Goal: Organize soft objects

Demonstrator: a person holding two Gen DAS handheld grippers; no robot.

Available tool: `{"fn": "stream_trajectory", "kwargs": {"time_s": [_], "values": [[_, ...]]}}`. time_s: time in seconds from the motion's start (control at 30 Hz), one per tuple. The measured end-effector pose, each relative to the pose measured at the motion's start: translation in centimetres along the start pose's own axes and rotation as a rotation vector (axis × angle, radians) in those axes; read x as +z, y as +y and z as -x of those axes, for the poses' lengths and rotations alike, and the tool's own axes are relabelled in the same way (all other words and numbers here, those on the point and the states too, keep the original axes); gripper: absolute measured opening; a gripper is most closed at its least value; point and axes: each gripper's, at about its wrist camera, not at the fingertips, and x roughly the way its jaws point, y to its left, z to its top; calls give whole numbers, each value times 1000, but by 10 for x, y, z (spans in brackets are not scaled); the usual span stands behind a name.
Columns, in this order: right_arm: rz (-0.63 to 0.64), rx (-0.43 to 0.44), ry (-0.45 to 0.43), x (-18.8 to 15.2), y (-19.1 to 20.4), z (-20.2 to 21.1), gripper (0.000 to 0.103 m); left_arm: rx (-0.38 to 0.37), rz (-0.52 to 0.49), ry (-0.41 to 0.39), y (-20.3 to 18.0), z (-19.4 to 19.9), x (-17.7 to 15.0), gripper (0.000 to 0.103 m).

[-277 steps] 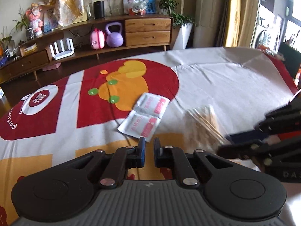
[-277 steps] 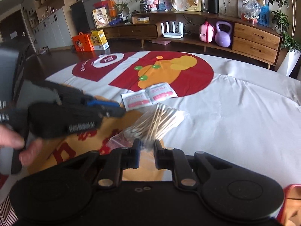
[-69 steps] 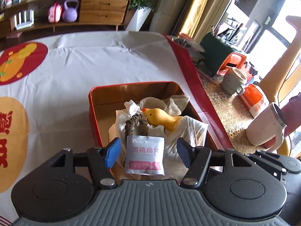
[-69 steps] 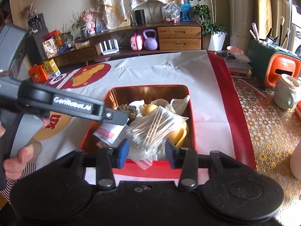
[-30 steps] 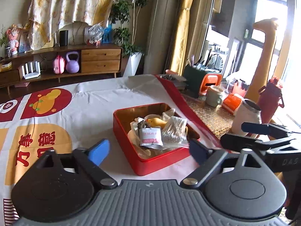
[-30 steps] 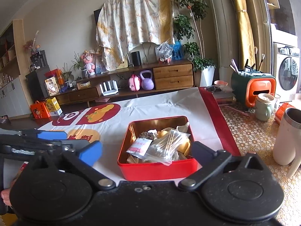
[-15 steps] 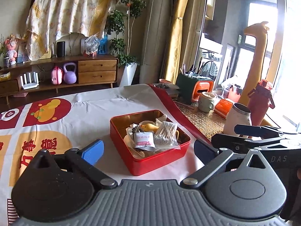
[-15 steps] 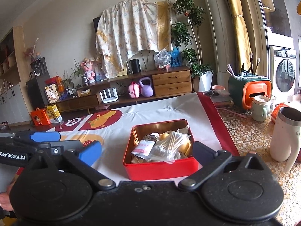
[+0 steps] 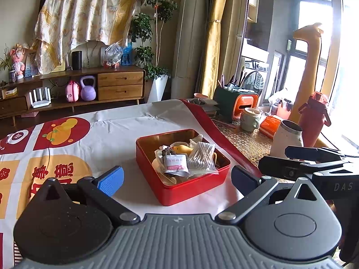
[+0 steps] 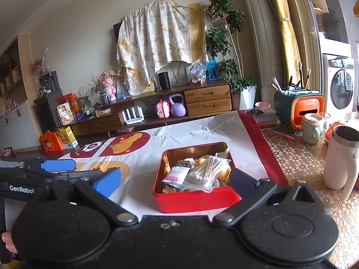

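With left tongs (image 9: 177,176) and right tongs (image 10: 176,179) both released, we judge the swab bag (image 9: 202,157) in the tin (image 9: 190,190) light, crinkly, best pinched at its edge.

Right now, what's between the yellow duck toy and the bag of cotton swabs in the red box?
Nothing sits between them. In the left wrist view the yellow duck toy lies right against the bag of cotton swabs inside the red box.

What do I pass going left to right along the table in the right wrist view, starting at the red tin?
red tin → red edge of the tablecloth → pale green mug → white tumbler
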Motion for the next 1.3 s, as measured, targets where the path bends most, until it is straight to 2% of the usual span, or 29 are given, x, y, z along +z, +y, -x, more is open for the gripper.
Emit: {"fn": "stream_trajectory", "kwargs": {"time_s": [1.3], "values": [[-12,-2,3,-3,1,0,103,3,15,-2,1,5,-2,103]]}}
